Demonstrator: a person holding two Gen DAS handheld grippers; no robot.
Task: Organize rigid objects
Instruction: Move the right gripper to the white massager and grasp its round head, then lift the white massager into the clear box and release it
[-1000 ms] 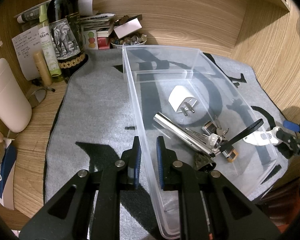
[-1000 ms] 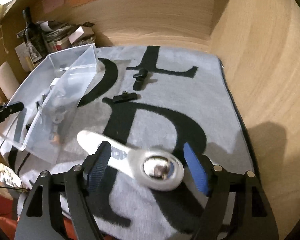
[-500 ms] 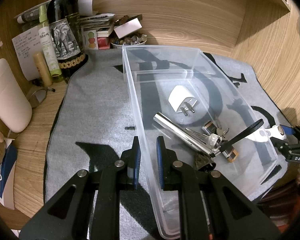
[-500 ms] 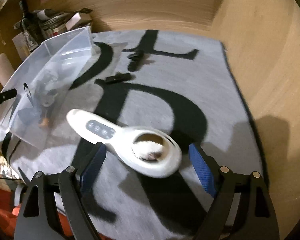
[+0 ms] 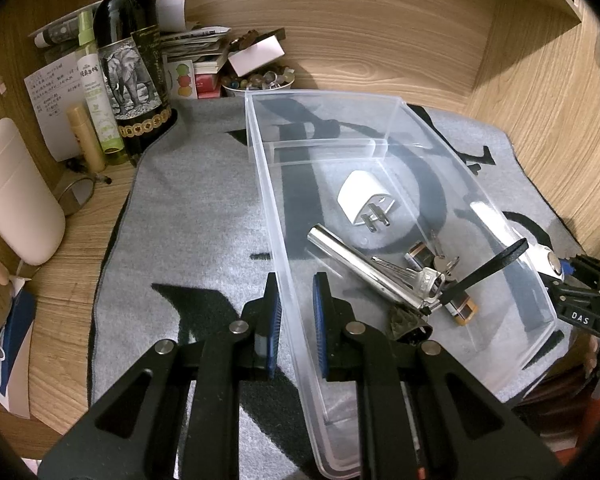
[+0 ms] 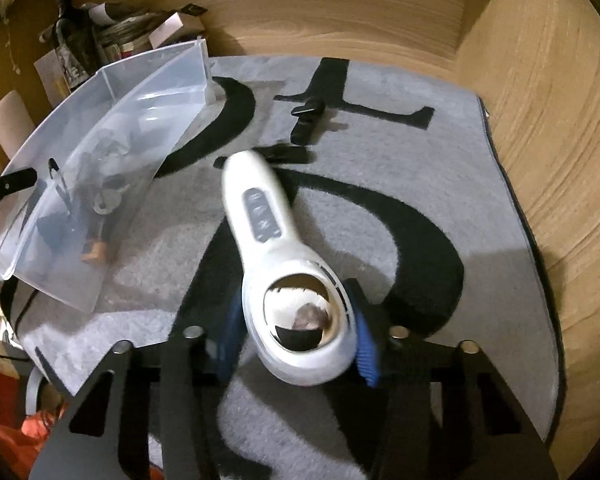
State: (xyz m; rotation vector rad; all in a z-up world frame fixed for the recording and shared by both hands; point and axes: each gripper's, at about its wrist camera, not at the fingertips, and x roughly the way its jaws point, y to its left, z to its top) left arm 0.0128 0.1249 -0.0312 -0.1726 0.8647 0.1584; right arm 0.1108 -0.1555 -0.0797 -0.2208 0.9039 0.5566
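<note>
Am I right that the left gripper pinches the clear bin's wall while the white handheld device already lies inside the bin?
Not quite: the white handheld device is outside the clear bin, on the grey mat between the right gripper fingers, as the right wrist view shows. The left gripper does pinch the wall.

Ahead of your right fingers [image 6: 366, 340], the white handheld device [image 6: 268, 236] blocks the middle; beyond its tip lie two small black pieces [image 6: 306, 120]. Open grey mat [image 6: 440, 152] runs to their right. To their left, the clear bin's [image 6: 148, 120] wall stands in your way.
</note>
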